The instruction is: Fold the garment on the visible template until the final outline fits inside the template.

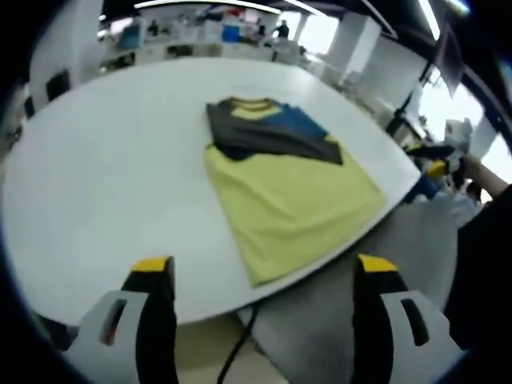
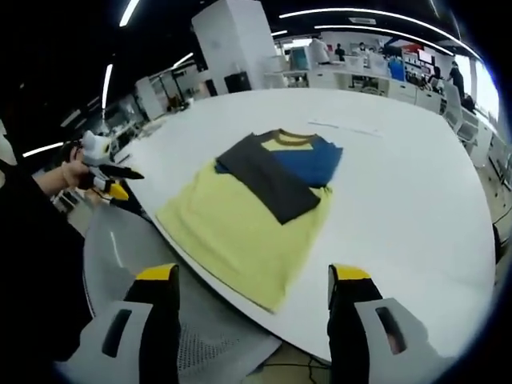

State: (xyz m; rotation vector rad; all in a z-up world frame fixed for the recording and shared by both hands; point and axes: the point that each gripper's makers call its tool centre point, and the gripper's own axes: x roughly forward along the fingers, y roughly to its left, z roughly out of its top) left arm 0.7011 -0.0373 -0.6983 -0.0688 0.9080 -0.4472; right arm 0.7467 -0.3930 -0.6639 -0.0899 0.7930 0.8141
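A large open-plan office or lab floor: long ceiling strip lights (image 2: 364, 11) run overhead, white square pillars (image 2: 232, 40) break up the room, and rows of cluttered desks (image 1: 200, 28) stretch along the back with people (image 2: 318, 50) at them. A big white table (image 2: 400, 176) and a grey mesh chair (image 2: 128, 248) stand nearest.
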